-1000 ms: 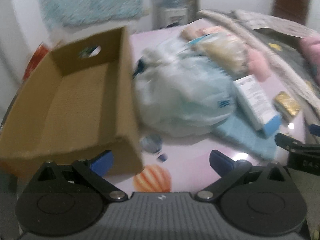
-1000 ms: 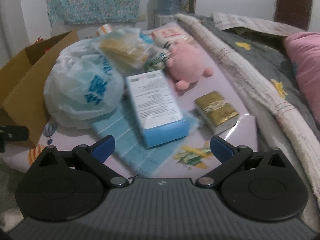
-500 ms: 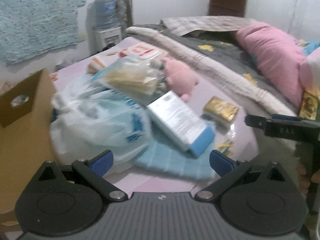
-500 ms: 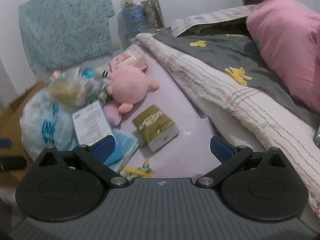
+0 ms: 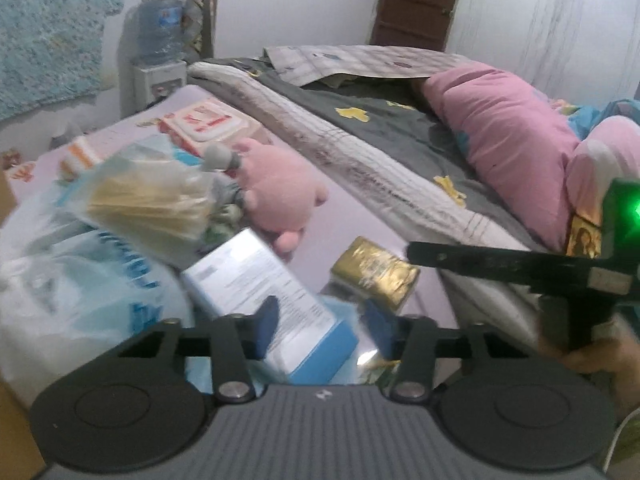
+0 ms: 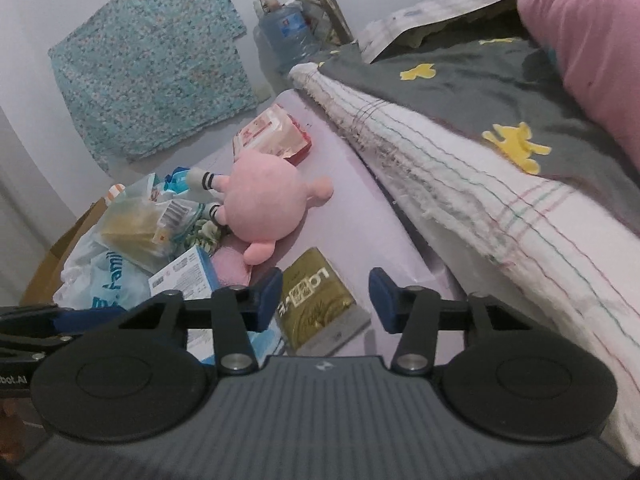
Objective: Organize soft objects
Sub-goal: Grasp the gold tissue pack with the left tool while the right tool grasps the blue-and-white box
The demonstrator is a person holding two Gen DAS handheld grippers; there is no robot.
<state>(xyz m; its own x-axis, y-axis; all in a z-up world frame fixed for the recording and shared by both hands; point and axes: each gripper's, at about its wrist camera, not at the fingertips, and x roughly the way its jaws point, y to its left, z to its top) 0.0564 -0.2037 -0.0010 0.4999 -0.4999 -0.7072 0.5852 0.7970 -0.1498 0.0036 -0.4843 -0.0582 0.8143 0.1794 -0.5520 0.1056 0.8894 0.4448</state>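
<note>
Both the left gripper and the right gripper are closing with nothing grasped, while the pink plush toy lies at frame centre.

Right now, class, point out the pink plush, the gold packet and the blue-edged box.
pink plush (image 6: 262,202), right wrist view, middle of its round body
gold packet (image 6: 316,300), right wrist view, centre of its printed top face
blue-edged box (image 5: 256,276), left wrist view, its white printed top
</note>
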